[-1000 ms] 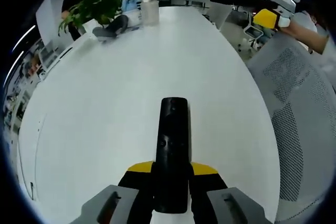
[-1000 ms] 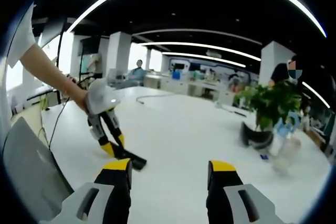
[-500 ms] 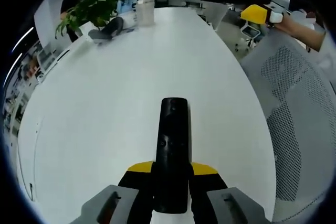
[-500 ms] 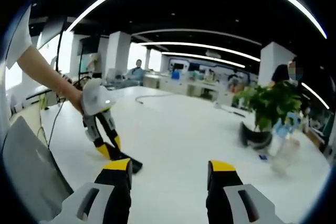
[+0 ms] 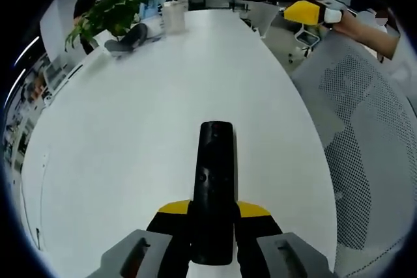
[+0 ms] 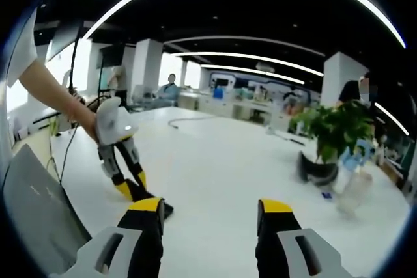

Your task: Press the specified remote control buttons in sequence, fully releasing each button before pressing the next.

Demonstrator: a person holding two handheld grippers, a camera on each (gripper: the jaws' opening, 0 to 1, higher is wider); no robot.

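Note:
A long black remote (image 5: 215,187) lies lengthwise between the jaws of my left gripper (image 5: 214,210), which is shut on its near end above the white table (image 5: 130,141). In the right gripper view, my right gripper (image 6: 210,210) is open with nothing between its yellow-tipped fingers, held above the table. In that view the left gripper (image 6: 121,161) comes in from the left in a person's hand. The remote's tip (image 6: 164,209) pokes out beside my left finger. The right gripper (image 5: 287,1) also appears high at the far right of the left gripper view.
A potted plant (image 5: 107,11), a white cup (image 5: 172,14) and a dark curved object (image 5: 127,36) stand at the table's far end. A mesh chair (image 5: 365,135) sits along the right edge. A clear bottle (image 6: 352,193) stands near the plant (image 6: 335,128).
The left gripper, still holding the remote, has drifted left and slightly lower in the right gripper view. The left gripper view has swung, so the right gripper sits further left in it.

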